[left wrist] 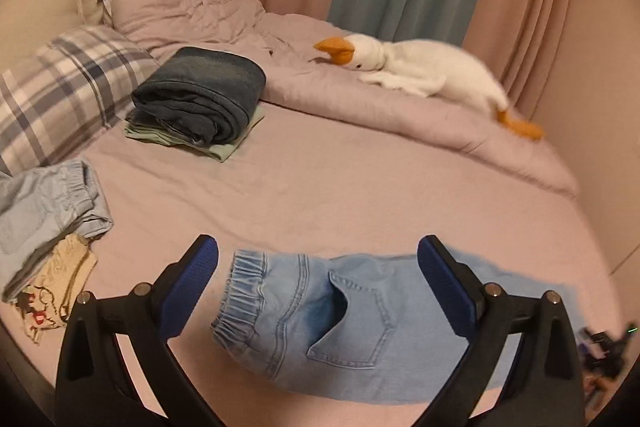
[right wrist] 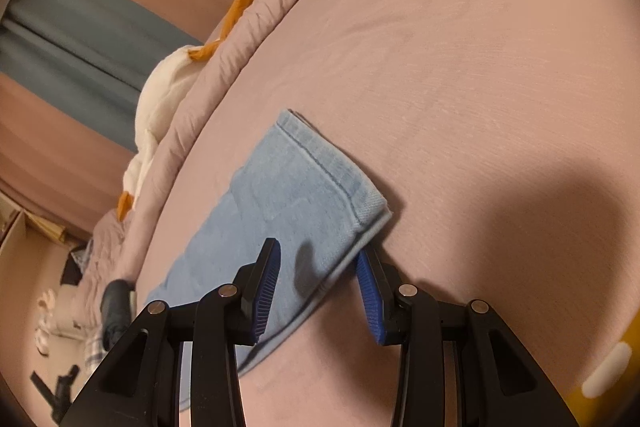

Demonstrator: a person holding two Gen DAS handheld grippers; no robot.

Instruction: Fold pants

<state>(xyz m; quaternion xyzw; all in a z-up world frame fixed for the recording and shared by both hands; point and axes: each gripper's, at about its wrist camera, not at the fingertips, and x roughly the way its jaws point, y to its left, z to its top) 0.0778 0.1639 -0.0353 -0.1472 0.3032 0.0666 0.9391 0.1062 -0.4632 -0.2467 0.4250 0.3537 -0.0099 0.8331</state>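
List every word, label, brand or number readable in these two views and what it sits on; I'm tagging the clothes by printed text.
No text can be read in either view.
Beige garment: a red and dark print near its edge, too small and blurred to read.
Light blue jeans: stitching and a back pocket only, no label showing.
Folded dark pants: no tag visible.
Goose plush: no tag visible.

You've got open bed [left wrist: 340, 187] ahead; folded clothes stack [left wrist: 200, 103] and pillow [left wrist: 60, 87] crowd your left, rumpled duvet [left wrist: 400, 107] and goose toy [left wrist: 424, 71] block beyond.
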